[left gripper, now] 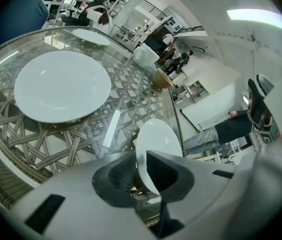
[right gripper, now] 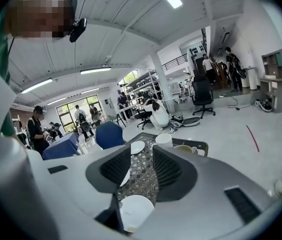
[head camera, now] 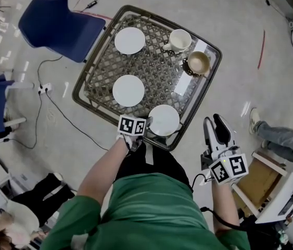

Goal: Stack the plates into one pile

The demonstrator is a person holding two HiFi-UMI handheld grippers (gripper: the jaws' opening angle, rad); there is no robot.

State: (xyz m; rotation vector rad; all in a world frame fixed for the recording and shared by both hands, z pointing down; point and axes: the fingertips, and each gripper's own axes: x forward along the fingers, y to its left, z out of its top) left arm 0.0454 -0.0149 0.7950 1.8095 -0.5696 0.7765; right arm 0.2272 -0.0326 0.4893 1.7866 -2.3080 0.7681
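The right gripper (head camera: 214,123) hangs beside the counter (head camera: 81,90), fingers apart and empty. The left gripper (left gripper: 139,170) has its fingers pinching the rim of the nearest plate (head camera: 164,120) at the counter's near edge; best lift it level, then centre it over the middle plate (head camera: 128,90)

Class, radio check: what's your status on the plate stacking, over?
Left gripper shut on nearest plate rim. Right gripper open, empty. Middle plate, far plate unstacked. Mug aside.
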